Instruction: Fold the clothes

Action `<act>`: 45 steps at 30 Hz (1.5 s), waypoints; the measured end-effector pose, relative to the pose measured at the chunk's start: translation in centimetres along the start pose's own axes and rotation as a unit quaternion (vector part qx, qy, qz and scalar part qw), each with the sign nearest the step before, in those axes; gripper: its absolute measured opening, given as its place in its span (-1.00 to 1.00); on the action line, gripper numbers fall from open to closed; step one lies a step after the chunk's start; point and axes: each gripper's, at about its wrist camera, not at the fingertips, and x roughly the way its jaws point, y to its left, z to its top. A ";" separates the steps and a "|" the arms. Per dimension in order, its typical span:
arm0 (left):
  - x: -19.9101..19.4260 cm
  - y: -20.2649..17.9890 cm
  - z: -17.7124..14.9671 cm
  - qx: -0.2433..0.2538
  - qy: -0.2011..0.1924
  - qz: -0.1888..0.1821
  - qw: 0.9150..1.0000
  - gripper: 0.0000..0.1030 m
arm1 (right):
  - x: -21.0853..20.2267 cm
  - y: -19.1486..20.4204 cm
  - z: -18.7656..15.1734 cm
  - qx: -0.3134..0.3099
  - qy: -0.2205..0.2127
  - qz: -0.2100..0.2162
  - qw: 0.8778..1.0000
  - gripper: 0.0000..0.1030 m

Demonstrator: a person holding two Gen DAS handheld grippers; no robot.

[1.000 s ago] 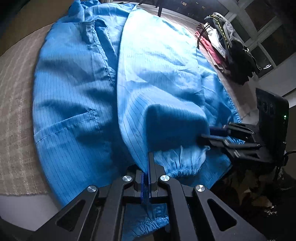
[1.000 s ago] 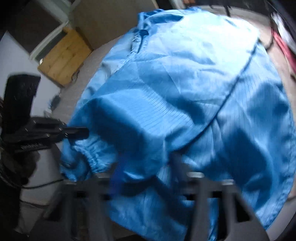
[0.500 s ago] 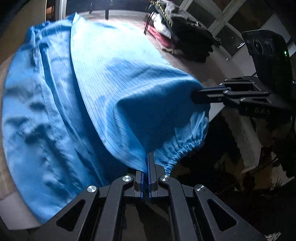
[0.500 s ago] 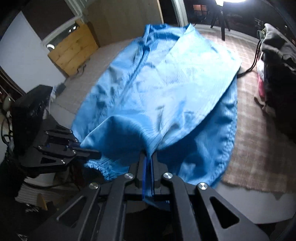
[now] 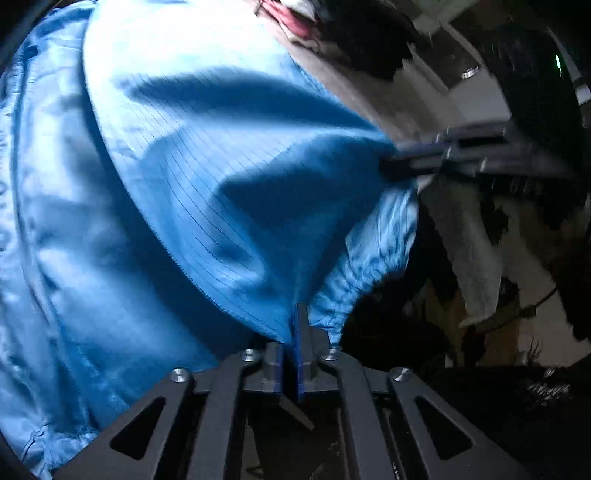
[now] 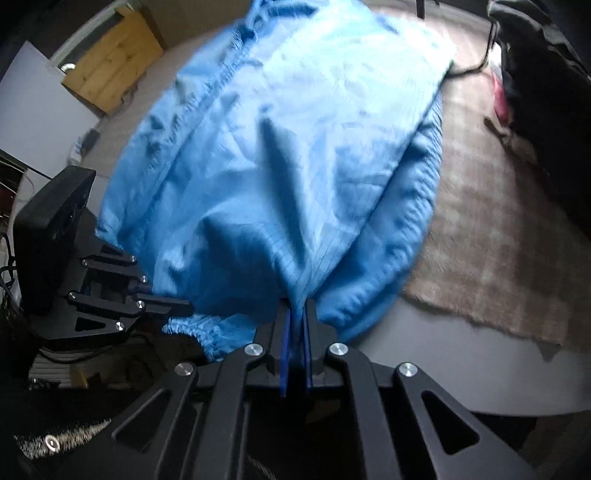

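Note:
A blue pinstriped garment (image 5: 155, 155) with an elastic gathered hem lies spread on the mat; it also shows in the right wrist view (image 6: 303, 129). My left gripper (image 5: 293, 332) is shut on the garment's lower edge beside the gathered hem (image 5: 369, 266). My right gripper (image 6: 297, 317) is shut on the same edge further along. Both hold this edge lifted off the surface and stretched between them. The right gripper shows blurred in the left wrist view (image 5: 402, 162); the left gripper shows in the right wrist view (image 6: 177, 306).
A beige woven mat (image 6: 498, 240) covers the grey table (image 6: 443, 369). A pile of dark and red clothes (image 5: 332, 26) lies at the far right; it also shows in the right wrist view (image 6: 535, 74). A wooden box (image 6: 114, 62) stands at the back left.
Both grippers have lifted the garment's lower edge off the surface and pulled it back toward the table's near edge, drawing the cloth taut between them. The right gripper has closed on the fabric.

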 end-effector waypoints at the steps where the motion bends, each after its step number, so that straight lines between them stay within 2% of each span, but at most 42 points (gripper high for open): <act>1: -0.2 -0.2 -0.1 0.003 0.001 0.005 1.000 -0.80 | -0.4 -0.6 0.1 0.007 0.004 0.002 1.000 -0.77; 2: -0.9 -0.1 -0.3 0.002 -0.003 0.010 1.000 -0.75 | -1.3 -1.4 0.2 0.017 0.004 0.007 1.000 -0.72; 3: -1.7 0.0 -0.5 0.000 -0.007 0.016 1.000 -0.62 | -2.1 -2.2 0.4 0.026 0.002 0.010 1.000 -0.62; 5: -3.2 0.1 -1.0 -0.002 -0.016 0.026 1.000 -0.47 | -3.9 -3.4 0.8 0.036 -0.028 0.012 0.999 -0.56; 8: -5.0 -0.3 -1.1 -0.001 -0.033 0.038 0.999 -0.47 | -5.4 -5.1 2.3 0.054 -0.084 0.012 0.995 -0.56; 10: -5.3 -1.3 -0.6 0.012 -0.050 0.037 0.998 -0.47 | -4.2 -5.5 4.3 0.052 -0.100 0.012 0.994 -0.56; 14: -2.7 -3.9 2.2 0.041 -0.071 0.012 0.997 -0.44 | 0.2 -4.9 8.1 0.017 -0.088 0.008 0.996 -0.56; 16: -1.0 -5.1 3.7 0.051 -0.075 0.002 0.996 -0.42 | 2.4 -5.2 9.0 0.010 -0.066 -0.012 0.998 -0.56; 18: 1.8 -5.9 5.1 0.048 -0.054 0.029 0.997 -0.42 | 4.0 -6.3 9.4 0.015 -0.032 -0.050 0.998 -0.57; 20: 2.4 -6.5 5.0 0.043 -0.040 0.035 0.998 -0.42 | 2.7 -7.2 9.4 0.026 -0.039 -0.042 0.998 -0.61; 22: 1.8 -7.3 5.1 0.047 -0.058 0.046 0.996 -0.35 | 1.3 -8.2 9.4 0.037 -0.052 -0.033 0.997 -0.59; 24: 1.7 -8.8 5.8 0.063 -0.083 0.065 0.992 0.13 | -0.3 -9.5 10.5 0.054 -0.091 -0.043 0.994 -0.21; 25: 2.1 -9.5 6.1 0.073 -0.091 0.078 0.990 0.21 | -0.7 -10.1 11.2 0.061 -0.106 -0.054 0.991 0.17; 26: 2.9 -10.2 6.6 0.085 -0.092 0.096 0.987 0.23 | -0.7 -10.6 11.8 0.065 -0.117 -0.063 0.989 0.28; 30: 5.9 -10.5 7.8 0.089 -0.070 0.121 0.986 0.25 | 1.5 -12.1 14.6 0.088 -0.122 -0.093 0.984 0.28; 32: 6.0 -10.6 8.0 0.094 -0.076 0.126 0.985 0.29 | 3.0 -12.5 15.6 0.099 -0.117 -0.095 0.984 0.28; 34: 6.1 -10.7 8.1 0.097 -0.080 0.127 0.984 0.24 | 4.4 -12.7 16.4 0.108 -0.116 -0.098 0.983 0.30; 35: 6.1 -10.6 8.2 0.097 -0.082 0.126 0.984 0.04 | 4.4 -12.3 16.5 0.100 -0.130 -0.104 0.981 0.30; 36: 5.8 -10.1 8.2 0.085 -0.086 0.114 0.986 -0.28 | 4.5 -12.0 16.7 0.093 -0.141 -0.106 0.980 0.30; 37: 5.5 -9.5 8.2 0.073 -0.091 0.102 0.988 -0.42 | 4.5 -11.9 16.9 0.088 -0.143 -0.100 0.981 0.27; 39: 4.9 -8.3 8.2 0.049 -0.099 0.078 0.991 -0.80 | 4.3 -11.6 17.2 0.076 -0.147 -0.102 0.981 0.01; 41: 4.3 -7.1 8.2 0.024 -0.107 0.054 0.992 -0.84 | 4.0 -11.3 17.3 0.070 -0.151 -0.096 0.981 -0.77; 42: 4.0 -6.6 8.2 0.013 -0.112 0.042 0.993 -0.86 | 3.7 -11.1 17.3 0.068 -0.153 -0.091 0.982 -0.85; 45: 2.4 -5.9 7.8 -0.003 -0.132 0.010 0.991 -0.87 | 3.0 -10.4 17.3 0.062 -0.160 -0.078 0.982 -0.89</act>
